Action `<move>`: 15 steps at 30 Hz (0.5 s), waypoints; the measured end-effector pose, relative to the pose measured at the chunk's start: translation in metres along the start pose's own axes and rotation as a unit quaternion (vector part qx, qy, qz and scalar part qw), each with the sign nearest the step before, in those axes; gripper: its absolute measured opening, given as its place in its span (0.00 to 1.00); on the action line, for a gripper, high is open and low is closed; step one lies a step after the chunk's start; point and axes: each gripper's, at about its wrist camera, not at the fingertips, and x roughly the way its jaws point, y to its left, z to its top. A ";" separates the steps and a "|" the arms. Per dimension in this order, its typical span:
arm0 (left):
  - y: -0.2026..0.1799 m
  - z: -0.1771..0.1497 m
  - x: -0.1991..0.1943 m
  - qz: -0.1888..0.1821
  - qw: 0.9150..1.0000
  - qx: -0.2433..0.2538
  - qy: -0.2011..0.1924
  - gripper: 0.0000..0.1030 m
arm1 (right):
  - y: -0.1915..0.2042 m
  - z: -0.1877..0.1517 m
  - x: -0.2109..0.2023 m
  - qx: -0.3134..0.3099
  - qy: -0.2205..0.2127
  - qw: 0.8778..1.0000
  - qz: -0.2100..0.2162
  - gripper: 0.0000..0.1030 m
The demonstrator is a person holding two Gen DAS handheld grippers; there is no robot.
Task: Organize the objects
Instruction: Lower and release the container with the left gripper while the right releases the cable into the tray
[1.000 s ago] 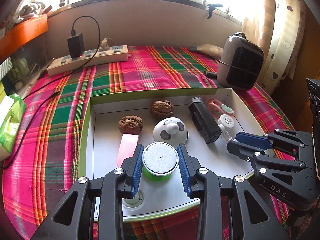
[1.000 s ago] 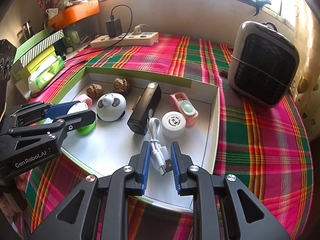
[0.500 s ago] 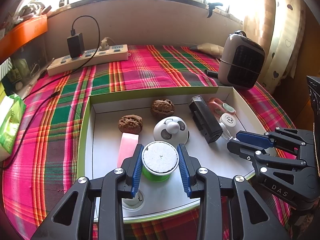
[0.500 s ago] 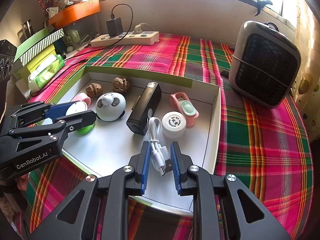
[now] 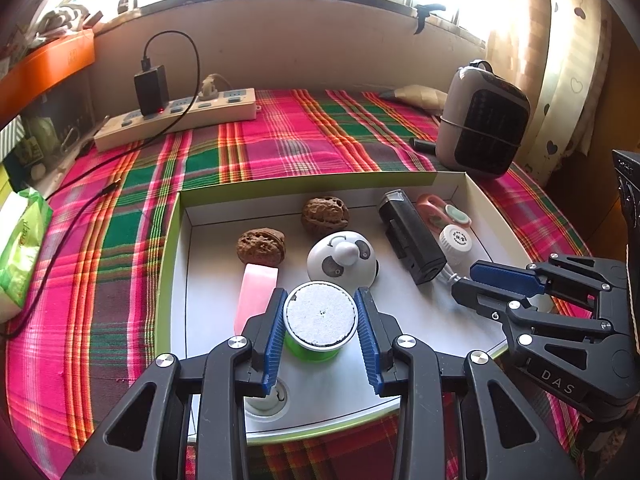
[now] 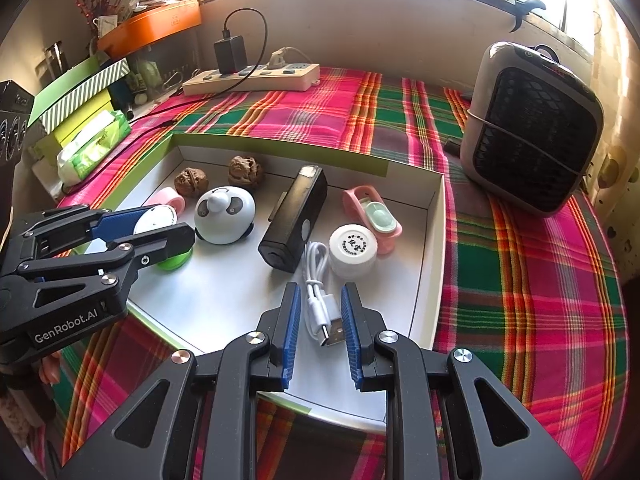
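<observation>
A white tray with a green rim [image 5: 304,182] [image 6: 280,144] lies on the plaid cloth. Near its front edge my left gripper [image 5: 320,294] [image 6: 168,226] is shut on a green cup with a white foil lid [image 5: 320,314] [image 6: 176,260], pads against both sides. To the right, my right gripper [image 6: 320,290] [image 5: 466,280] is shut on a coiled white USB cable [image 6: 320,304] [image 5: 450,276] that lies on the tray floor. Behind sit two walnuts [image 5: 261,246] [image 5: 324,214], a panda-faced gadget [image 5: 342,258], a black device [image 5: 412,236], a white jar [image 5: 456,240] and a pink clip [image 5: 440,212].
A pink strip [image 5: 256,296] lies left of the cup and a small white round piece [image 5: 266,400] under the left fingers. Beyond the tray are a power strip with a charger [image 5: 180,118], a small heater [image 5: 484,120] and a tissue pack [image 5: 20,252].
</observation>
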 end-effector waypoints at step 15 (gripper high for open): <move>0.000 -0.001 -0.001 0.008 1.000 0.002 -0.004 0.33 | -0.001 -0.001 0.000 0.008 -0.004 1.000 0.000 0.26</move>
